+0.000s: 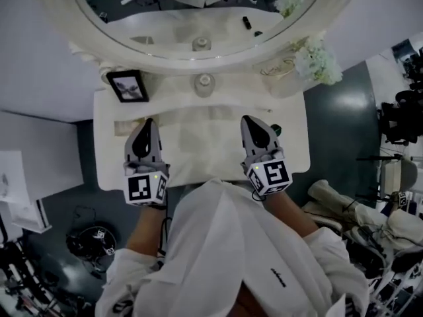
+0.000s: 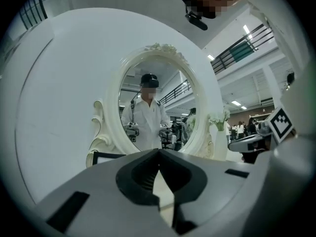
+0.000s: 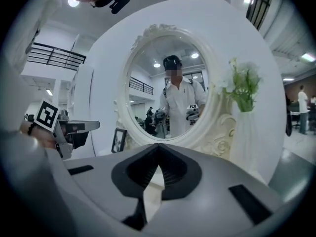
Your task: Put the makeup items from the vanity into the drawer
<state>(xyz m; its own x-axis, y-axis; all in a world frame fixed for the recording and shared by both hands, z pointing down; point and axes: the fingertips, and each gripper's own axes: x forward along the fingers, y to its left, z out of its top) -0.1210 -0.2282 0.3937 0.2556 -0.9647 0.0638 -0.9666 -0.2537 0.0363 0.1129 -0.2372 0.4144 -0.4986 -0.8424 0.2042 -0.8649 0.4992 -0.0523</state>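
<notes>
**A:** Status, nearest first?

**B:** My left gripper: jaws closed tip to tip, nothing in them. My right gripper: same, closed and empty. Both are over the vanity, side by side, noses toward the mirror.

**A:** Makeup?

**B:** One small dark item on the top, just beside my right gripper, on its right. Too small to tell what it is. I can't make out the drawer. Picture frame back left, vase of white flowers back right.

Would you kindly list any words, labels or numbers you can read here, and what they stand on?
None can be read.
Sleeve: a small dark print, too small to read.
Left tool, right tool: square markers only, no letters.
</notes>
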